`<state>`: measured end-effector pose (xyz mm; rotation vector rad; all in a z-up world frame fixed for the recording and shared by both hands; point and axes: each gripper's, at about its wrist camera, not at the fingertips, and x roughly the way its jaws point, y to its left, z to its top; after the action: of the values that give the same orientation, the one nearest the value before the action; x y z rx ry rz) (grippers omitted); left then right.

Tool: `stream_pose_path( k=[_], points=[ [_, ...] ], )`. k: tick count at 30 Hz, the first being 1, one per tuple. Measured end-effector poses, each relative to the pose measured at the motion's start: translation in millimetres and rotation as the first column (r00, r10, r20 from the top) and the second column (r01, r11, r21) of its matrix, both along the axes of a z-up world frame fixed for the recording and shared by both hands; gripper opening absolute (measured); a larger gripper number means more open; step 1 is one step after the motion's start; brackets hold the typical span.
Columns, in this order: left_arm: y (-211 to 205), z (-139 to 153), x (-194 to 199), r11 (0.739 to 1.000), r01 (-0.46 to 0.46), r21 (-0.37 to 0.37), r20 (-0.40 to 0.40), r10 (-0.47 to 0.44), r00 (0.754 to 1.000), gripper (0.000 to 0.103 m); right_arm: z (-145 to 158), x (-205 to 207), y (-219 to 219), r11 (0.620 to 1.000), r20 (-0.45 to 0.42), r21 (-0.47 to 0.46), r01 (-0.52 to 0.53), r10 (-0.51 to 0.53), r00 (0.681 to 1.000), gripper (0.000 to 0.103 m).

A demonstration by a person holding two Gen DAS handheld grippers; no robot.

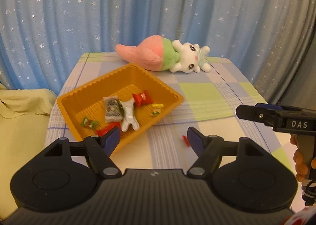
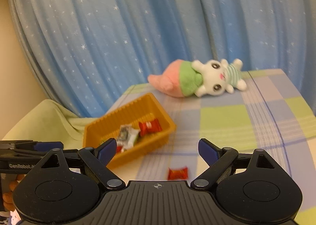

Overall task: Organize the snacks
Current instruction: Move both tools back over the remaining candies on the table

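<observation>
On the checkered surface (image 2: 227, 118), a lone red snack packet (image 2: 177, 173) lies between the spread fingers of the right claw (image 2: 157, 151), near its base. Left claw (image 1: 153, 139) is spread wide too, holding nothing, beside the orange tray (image 1: 83, 90) holding several snacks. A plush toy (image 1: 167, 56) lies behind.

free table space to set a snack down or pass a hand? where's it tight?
Free: the checked tablecloth between the orange tray, the plush toy and the table's right edge. Tray's far-left corner is also bare. Tight: tray middle, piled with wrapped snacks, and near the red candy before the right gripper.
</observation>
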<state>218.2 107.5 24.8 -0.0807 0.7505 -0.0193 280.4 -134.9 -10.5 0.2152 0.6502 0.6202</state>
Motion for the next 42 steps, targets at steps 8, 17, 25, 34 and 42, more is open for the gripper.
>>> stream_pose_path(
  k=[8,17,25,34,42],
  points=[
    [-26,-7,-32,1.0,0.014,-0.013,-0.02,-0.015,1.0,0.072,-9,-33,-35,1.0,-0.016,-0.023,0.016,-0.017,1.0,0.089],
    [-48,-26,-60,0.999,0.026,-0.025,-0.064,-0.027,0.998,0.072,-22,-63,-57,0.997,-0.035,-0.073,0.019,-0.021,0.999,0.089],
    [-56,-41,-76,0.999,0.034,-0.017,-0.095,-0.035,0.995,0.072,-41,-80,-65,0.993,-0.079,-0.116,0.015,-0.025,0.997,0.089],
    [-64,-60,-90,0.998,0.066,-0.014,-0.129,-0.067,0.989,0.072,-61,-96,-65,0.989,-0.126,-0.15,0.0,-0.019,0.992,0.089],
    [-69,-78,-97,0.995,0.103,-0.01,-0.164,-0.103,0.981,0.072,-73,-106,-58,0.986,-0.161,-0.167,-0.009,-0.018,0.987,0.089]
  ],
)
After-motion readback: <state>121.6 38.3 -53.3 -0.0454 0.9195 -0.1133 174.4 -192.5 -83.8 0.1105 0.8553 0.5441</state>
